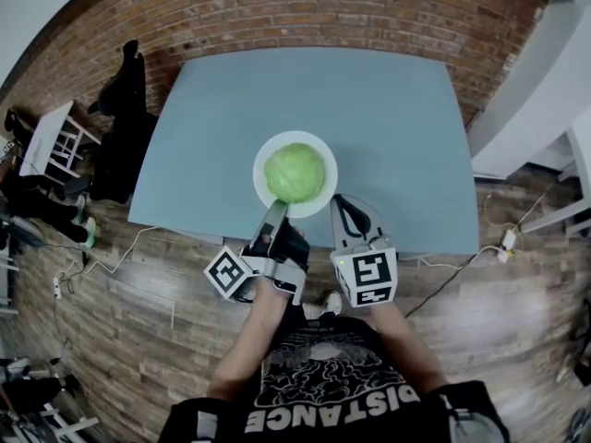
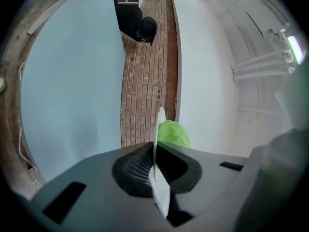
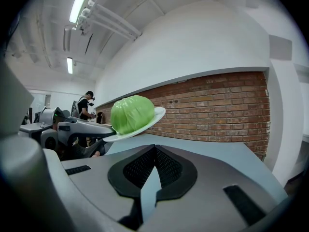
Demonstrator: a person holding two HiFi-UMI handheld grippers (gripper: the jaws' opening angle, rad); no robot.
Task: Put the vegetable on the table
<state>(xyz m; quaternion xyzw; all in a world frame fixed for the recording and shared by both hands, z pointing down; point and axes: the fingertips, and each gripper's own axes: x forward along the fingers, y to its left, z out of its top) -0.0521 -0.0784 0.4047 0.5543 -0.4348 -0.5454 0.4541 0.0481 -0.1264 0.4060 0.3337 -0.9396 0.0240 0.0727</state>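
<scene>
A green cabbage (image 1: 295,173) sits on a white plate (image 1: 266,150) over the near middle of the pale blue table (image 1: 388,118). My left gripper (image 1: 275,218) is shut on the plate's near rim. In the left gripper view the plate (image 2: 158,129) stands edge-on between the jaws, with the cabbage (image 2: 173,133) just beyond it. In the right gripper view the plate (image 3: 150,119) is tilted and raised off the table (image 3: 217,146), carrying the cabbage (image 3: 131,113). My right gripper (image 1: 349,215) hovers just right of the plate, shut and empty, its jaws (image 3: 154,151) meeting at the tip.
A dark chair draped with black clothes (image 1: 120,127) stands off the table's left edge, with a white rack (image 1: 55,141) further left. Cables lie on the wooden floor (image 1: 138,247). A white wall (image 1: 545,90) rises at right. A person (image 3: 87,105) stands far off.
</scene>
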